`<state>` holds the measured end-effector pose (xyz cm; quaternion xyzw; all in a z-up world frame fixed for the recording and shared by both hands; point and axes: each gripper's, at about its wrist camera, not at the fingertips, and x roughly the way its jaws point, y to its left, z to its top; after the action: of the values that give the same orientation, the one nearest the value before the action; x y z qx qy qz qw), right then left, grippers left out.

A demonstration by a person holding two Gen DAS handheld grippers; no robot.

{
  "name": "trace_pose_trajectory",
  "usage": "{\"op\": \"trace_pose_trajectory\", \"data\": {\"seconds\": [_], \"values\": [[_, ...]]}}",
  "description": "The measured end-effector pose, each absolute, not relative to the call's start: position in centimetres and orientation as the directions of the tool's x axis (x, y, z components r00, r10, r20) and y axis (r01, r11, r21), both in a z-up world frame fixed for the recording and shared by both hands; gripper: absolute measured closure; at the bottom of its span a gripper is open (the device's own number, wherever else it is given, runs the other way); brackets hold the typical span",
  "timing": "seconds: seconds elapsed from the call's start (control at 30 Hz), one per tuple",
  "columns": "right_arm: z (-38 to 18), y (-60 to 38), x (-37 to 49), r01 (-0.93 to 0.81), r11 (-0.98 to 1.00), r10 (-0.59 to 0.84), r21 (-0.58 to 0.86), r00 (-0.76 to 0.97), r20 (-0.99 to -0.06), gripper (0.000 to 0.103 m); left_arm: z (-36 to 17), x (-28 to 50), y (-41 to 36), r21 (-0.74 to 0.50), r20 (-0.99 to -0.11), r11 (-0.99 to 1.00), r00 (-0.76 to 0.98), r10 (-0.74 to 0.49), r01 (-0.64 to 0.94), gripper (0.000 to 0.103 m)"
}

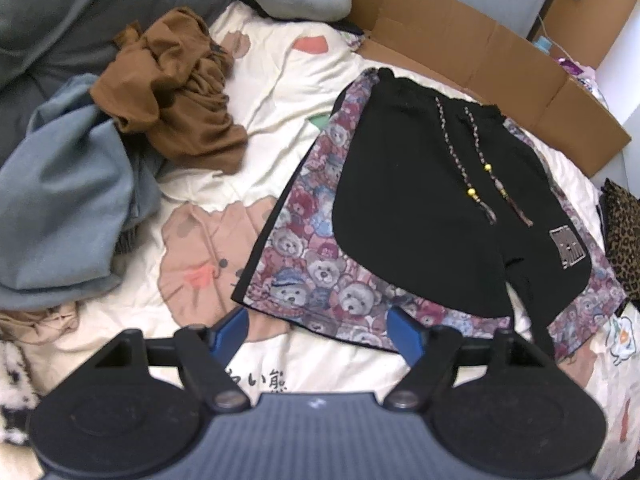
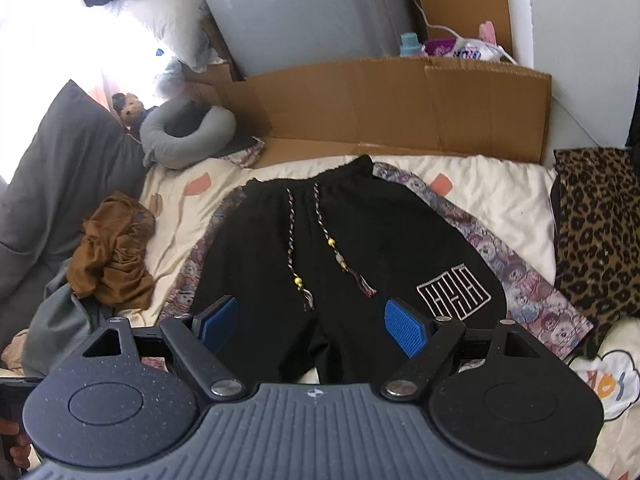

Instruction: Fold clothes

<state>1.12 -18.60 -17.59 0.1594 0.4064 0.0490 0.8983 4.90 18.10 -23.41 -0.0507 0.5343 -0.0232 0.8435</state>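
Note:
Black shorts [image 1: 420, 200] with teddy-bear print side panels lie spread flat on the cream bedsheet [image 1: 280, 92], waistband away from me, drawstrings lying down the front. My left gripper [image 1: 320, 330] is open, hovering just short of the left leg's hem with nothing between its blue pads. In the right wrist view the same shorts [image 2: 360, 240] fill the middle. There my right gripper [image 2: 314, 326] is open above the crotch and right leg, near the white logo patch [image 2: 454, 292], holding nothing.
A crumpled brown garment [image 1: 176, 96] and a blue-grey garment [image 1: 68, 208] lie left of the shorts. A grey neck pillow [image 2: 184, 136] and flattened cardboard [image 2: 400, 108] line the far side. Leopard-print fabric [image 2: 600, 232] lies to the right.

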Motion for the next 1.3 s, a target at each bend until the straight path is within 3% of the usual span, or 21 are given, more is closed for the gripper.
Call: {"op": "trace_pose_trajectory", "data": {"seconds": [0.23, 0.77, 0.97, 1.3], "values": [[-22.5, -17.8, 1.1, 0.084, 0.91, 0.259, 0.405, 0.648, -0.716, 0.018, -26.4, 5.3, 18.9, -0.081, -0.912, 0.997, 0.403, -0.071, -0.006, 0.031], [-32.2, -14.1, 0.7, 0.051, 0.919, 0.313, 0.39, 0.506, -0.804, 0.019, -32.5, 8.1, 21.1, -0.017, -0.911, 1.0, 0.411, -0.013, -0.005, 0.042], [-34.7, -11.8, 0.3, 0.041, 0.914, 0.34, 0.403, 0.466, -0.817, 0.02, -33.6, 9.1, 21.4, -0.007, -0.891, 0.999, 0.454, -0.024, 0.039, 0.059], [-36.7, -10.3, 0.3, 0.063, 0.911, 0.34, 0.408, 0.447, -0.828, 0.02, -35.4, 9.5, 20.9, 0.031, -0.892, 0.996, 0.452, -0.009, 0.08, 0.06]]}}
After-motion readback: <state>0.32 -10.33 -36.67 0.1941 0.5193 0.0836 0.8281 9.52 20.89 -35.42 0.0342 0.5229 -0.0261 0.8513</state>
